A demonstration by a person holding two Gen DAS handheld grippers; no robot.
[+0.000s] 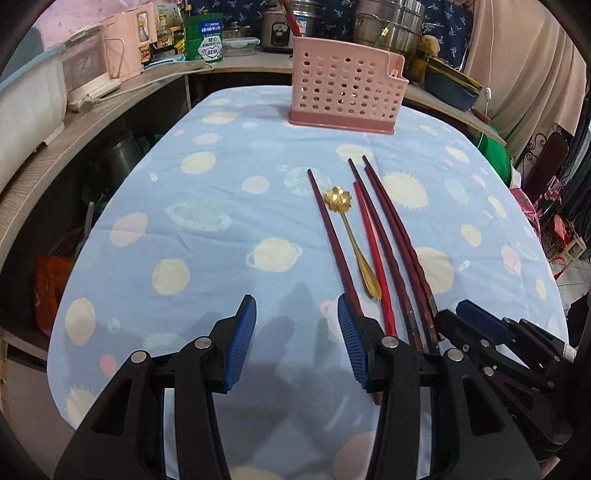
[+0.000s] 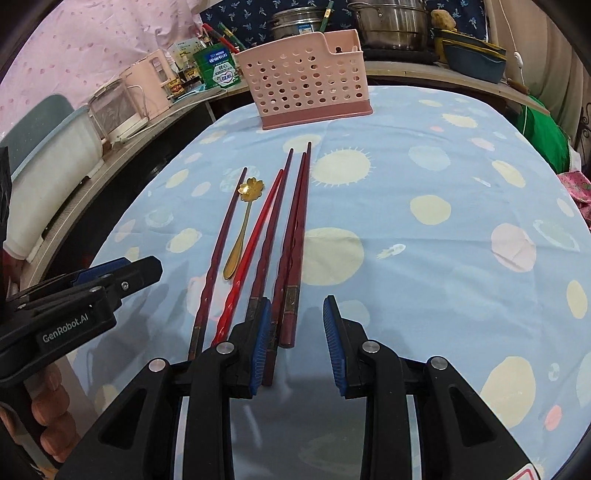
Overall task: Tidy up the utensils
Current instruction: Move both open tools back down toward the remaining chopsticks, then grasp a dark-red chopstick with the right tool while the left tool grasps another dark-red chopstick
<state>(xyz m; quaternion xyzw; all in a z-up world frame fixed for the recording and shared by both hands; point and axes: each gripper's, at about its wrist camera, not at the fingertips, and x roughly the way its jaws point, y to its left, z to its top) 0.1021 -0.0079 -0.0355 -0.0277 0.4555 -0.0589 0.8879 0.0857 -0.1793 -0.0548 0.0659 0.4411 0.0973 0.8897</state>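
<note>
Several dark red chopsticks [image 1: 384, 229] and one bright red chopstick [image 2: 255, 240] lie side by side on the blue tablecloth, with a gold flower-headed spoon [image 1: 354, 240] among them; the spoon also shows in the right wrist view [image 2: 240, 229]. A pink perforated utensil holder [image 1: 345, 90] stands upright at the far end, also in the right wrist view [image 2: 306, 79]. My left gripper [image 1: 297, 332] is open and empty, just left of the chopsticks' near ends. My right gripper [image 2: 297, 336] is open and empty over the rightmost chopsticks' near ends.
The table [image 1: 184, 221] is covered by a blue planet-print cloth. A wooden counter at left and back holds a pink appliance [image 1: 125, 40], a green tin [image 1: 204, 37], steel pots [image 1: 391, 22] and a dark blue dish [image 2: 474, 61]. A green bag [image 2: 543, 136] sits at far right.
</note>
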